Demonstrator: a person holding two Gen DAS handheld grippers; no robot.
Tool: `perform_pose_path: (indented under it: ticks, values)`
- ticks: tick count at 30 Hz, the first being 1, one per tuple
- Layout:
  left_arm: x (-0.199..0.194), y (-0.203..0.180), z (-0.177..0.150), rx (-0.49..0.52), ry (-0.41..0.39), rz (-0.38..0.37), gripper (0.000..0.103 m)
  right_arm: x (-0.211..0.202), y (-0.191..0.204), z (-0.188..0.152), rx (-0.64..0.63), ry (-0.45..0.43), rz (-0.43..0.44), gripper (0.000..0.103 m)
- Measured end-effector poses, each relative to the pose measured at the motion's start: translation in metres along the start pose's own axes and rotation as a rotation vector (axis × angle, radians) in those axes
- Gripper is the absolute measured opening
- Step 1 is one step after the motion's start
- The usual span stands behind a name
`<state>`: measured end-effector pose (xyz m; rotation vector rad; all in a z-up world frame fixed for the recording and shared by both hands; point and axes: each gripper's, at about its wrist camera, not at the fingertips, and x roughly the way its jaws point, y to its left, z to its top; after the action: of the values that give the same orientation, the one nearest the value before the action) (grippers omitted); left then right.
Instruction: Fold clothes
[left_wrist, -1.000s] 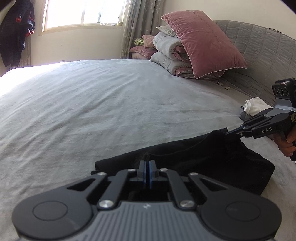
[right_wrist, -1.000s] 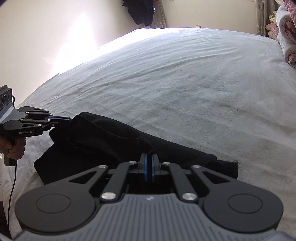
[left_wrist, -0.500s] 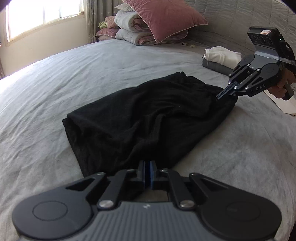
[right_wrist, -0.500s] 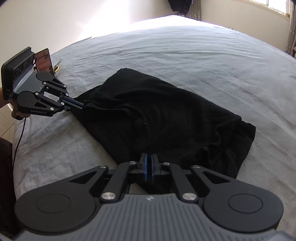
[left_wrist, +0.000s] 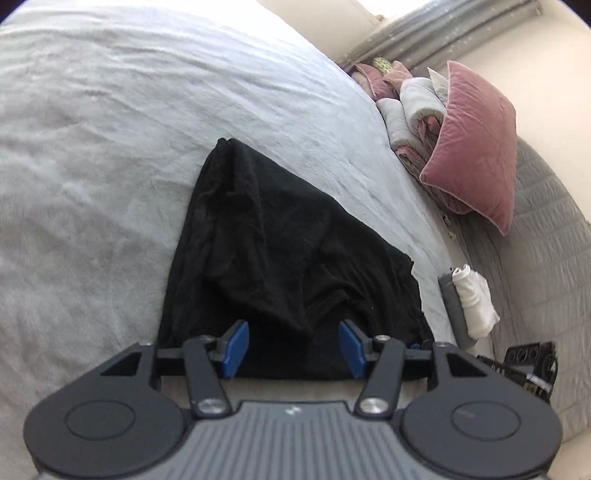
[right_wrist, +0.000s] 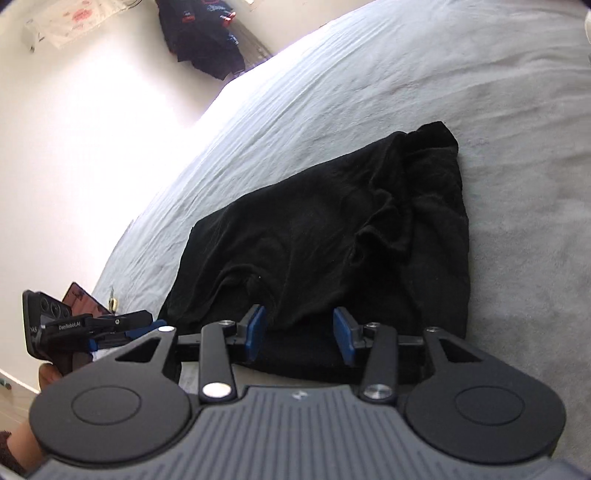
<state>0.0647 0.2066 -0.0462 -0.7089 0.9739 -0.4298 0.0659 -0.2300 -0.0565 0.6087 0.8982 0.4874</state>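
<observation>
Since the earlier frames both grippers had rolled and dropped closer to the bed, and their jaws, pinched shut on the cloth a moment before, were now parting. The black garment (left_wrist: 280, 266) had gone from hanging stretched between them to lying flat on the grey bedspread (left_wrist: 103, 155).

Left wrist view: garment lay straight ahead of the left gripper (left_wrist: 293, 345), near hem right under and between its blue pads (left_wrist: 236, 345), cloth running away from the fingertips and narrowing to a bunched far end. Jaws were opening; fabric sat in the gap but the pads were not pressing on it. Loose wrinkles ran across the near half.

Right wrist view: same garment (right_wrist: 332, 236) ahead of the right gripper (right_wrist: 299, 334), near edge between its pads (right_wrist: 255, 332), far corner bunched up and to the right. Jaws opening here too, pads clear of the cloth.

The left gripper (right_wrist: 110, 328) showed at the right gripper's left, just beside the garment's near corner, a hand (right_wrist: 51, 373) below it. The right gripper (left_wrist: 528, 365) showed at the left gripper's lower right.

Further out, right of the left gripper: a folded white and grey pile (left_wrist: 469, 302) just past the garment's edge, then a pink pillow (left_wrist: 476, 147) on rolled bedding against the grey headboard (left_wrist: 546, 236). Dark clothes (right_wrist: 203, 33) hung on the far wall.
</observation>
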Motion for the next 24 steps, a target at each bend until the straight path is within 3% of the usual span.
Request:
perform_pose_path:
  ticks: [4, 7, 8, 9, 10, 16, 21, 24]
  values:
    - [0.015, 0.004, -0.015, -0.160, -0.041, 0.040, 0.051, 0.007, -0.007, -0.013, 0.159, -0.103, -0.011, 0.045]
    - [0.021, -0.002, -0.025, -0.151, -0.099, 0.089, 0.029, 0.010, -0.001, -0.023, 0.201, -0.182, -0.022, 0.042]
    - [0.022, -0.006, -0.027, -0.133, -0.120, 0.104, 0.025, 0.011, 0.002, -0.023, 0.202, -0.196, -0.024, 0.036]
    - [0.023, -0.010, -0.029, -0.115, -0.141, 0.119, 0.014, 0.011, 0.005, -0.023, 0.206, -0.199, -0.024, 0.015]
    - [0.023, -0.012, -0.029, -0.107, -0.148, 0.125, 0.005, 0.010, 0.007, -0.021, 0.212, -0.201, -0.020, 0.007]
    - [-0.002, -0.005, -0.018, -0.142, -0.157, 0.070, 0.003, -0.027, 0.017, -0.006, 0.177, -0.271, 0.017, 0.006]
    - [0.006, 0.004, -0.014, -0.100, -0.113, 0.178, 0.005, -0.013, 0.005, -0.013, 0.107, -0.196, -0.107, 0.006]
    - [0.001, 0.002, -0.011, -0.068, -0.086, 0.188, 0.009, 0.001, 0.001, -0.025, 0.024, -0.129, -0.202, 0.002]
